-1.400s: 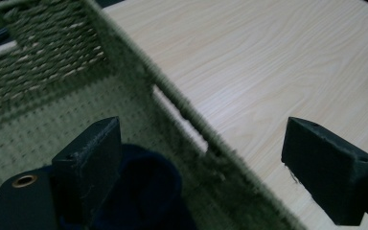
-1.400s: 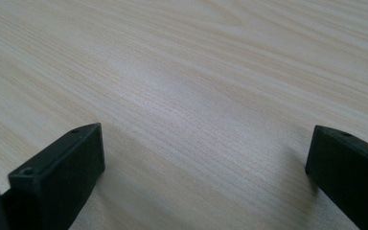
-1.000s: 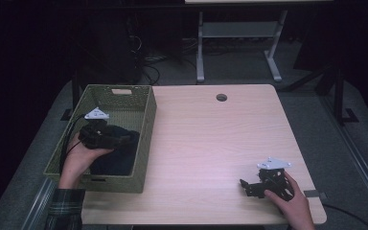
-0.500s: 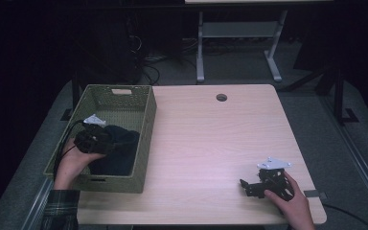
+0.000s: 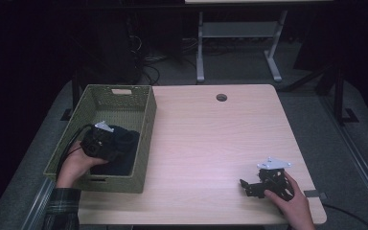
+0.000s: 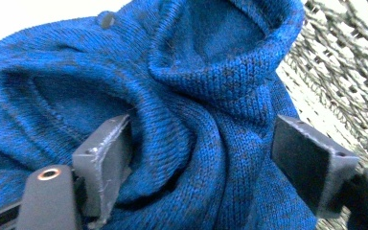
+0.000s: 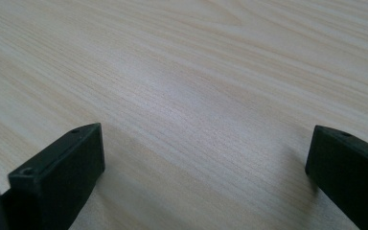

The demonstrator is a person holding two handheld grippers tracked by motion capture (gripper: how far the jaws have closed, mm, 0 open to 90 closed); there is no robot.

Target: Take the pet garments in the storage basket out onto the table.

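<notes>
While left gripper (image 6: 199, 158) sits released, jaws straddling fold of blue knit garment (image 6: 172, 96) inside green woven basket (image 5: 146, 120) at tabletop (image 5: 211, 143) 9 o'clock, garment's shape stays unclear, bunched. Right gripper (image 7: 203, 163) released, 5 o'clock, over bare wood.

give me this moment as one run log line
left gripper: open, fingers astride blue knit garment in basket | right gripper: open, empty, on table

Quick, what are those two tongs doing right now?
Left tongs: open, astride a fold of the blue sweater in the basket.
Right tongs: open, empty, over the table.
</notes>
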